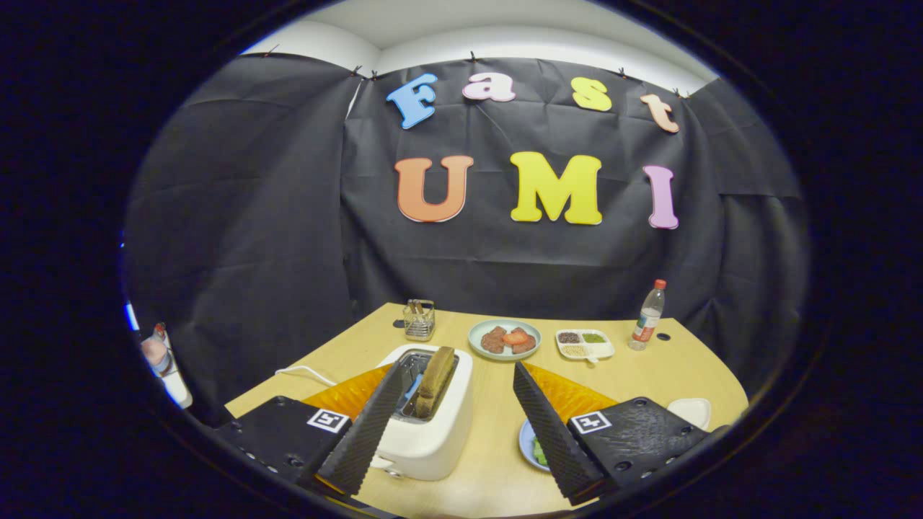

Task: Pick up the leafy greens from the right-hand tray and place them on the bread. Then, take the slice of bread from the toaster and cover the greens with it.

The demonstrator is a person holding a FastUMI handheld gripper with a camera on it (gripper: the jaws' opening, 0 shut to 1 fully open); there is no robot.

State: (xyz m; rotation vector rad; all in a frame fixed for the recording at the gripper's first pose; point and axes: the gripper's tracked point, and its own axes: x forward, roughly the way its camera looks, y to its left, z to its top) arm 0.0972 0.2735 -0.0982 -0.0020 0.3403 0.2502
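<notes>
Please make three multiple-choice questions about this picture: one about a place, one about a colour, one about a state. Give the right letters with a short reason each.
1. Where does the slice of bread stand?
A. in the toaster slot
B. on the round plate
C. beside the bottle

2. What colour is the cap of the bottle?
A. blue
B. red
C. green

3. How are the fingers of the gripper?
A. shut on the bread
B. shut on the bottle
C. open, holding nothing

Answers:
1 A: the slice sticks up out of the white toaster, just ahead of the fingers.
2 B: the cap on the bottle at the table's far side is red.
3 C: the fingers stand wide apart and nothing is between them.
</notes>
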